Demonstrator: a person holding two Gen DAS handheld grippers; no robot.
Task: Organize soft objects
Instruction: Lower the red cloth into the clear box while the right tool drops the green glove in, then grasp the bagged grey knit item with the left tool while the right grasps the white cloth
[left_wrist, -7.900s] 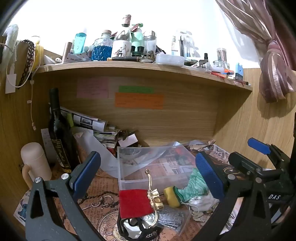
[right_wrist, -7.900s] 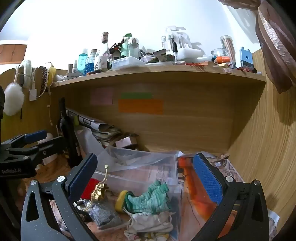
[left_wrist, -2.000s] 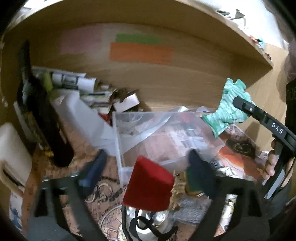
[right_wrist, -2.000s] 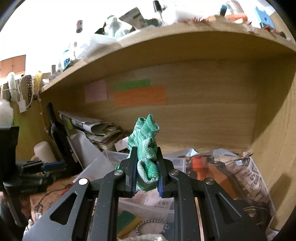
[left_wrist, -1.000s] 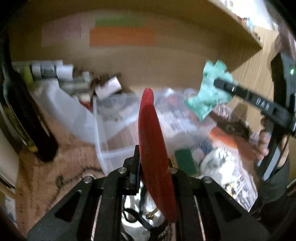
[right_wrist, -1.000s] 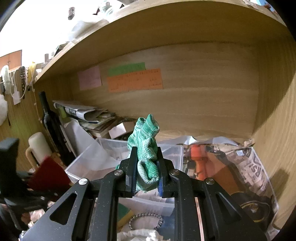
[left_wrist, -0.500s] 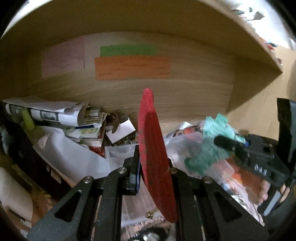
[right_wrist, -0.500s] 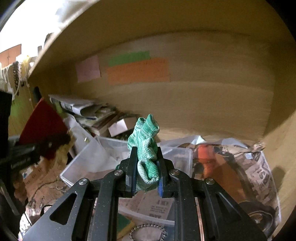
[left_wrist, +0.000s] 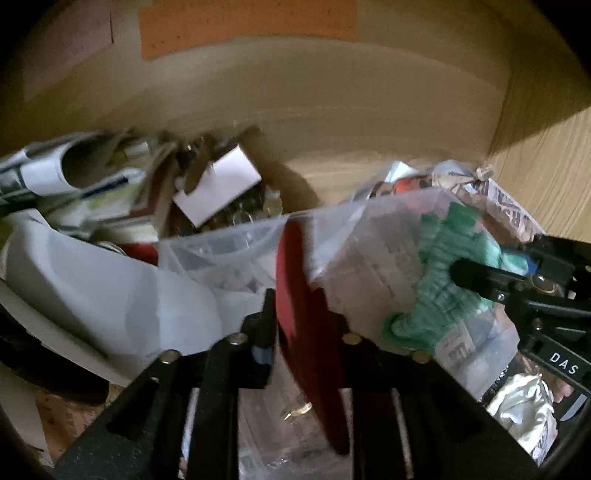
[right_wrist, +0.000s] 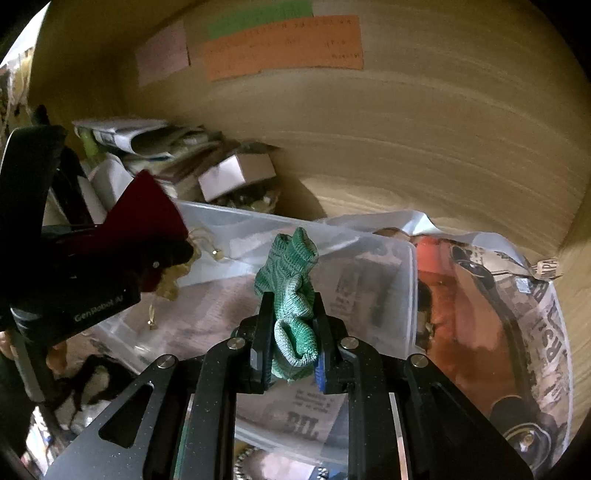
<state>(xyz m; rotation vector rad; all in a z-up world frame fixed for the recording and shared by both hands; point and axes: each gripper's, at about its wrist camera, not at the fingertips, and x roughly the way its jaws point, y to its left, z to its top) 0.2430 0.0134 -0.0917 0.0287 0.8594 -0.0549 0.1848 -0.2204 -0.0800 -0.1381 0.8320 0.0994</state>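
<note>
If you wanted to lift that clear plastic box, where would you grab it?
Probably the clear box's right wall, pinched over its top rim from above. That wall is thin, upright and bare, so two fingers fit around it. First the right gripper must let go of the green sock, and the left gripper the red pouch.

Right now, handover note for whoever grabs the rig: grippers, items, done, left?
Left gripper: shut on the red pouch, held over the clear bin.
Right gripper: shut on the green sock, also over the bin.
Done: both soft items lifted and carried to the bin.
Left: lower and release both inside. A white cloth sits outside the bin, probably next.
</note>
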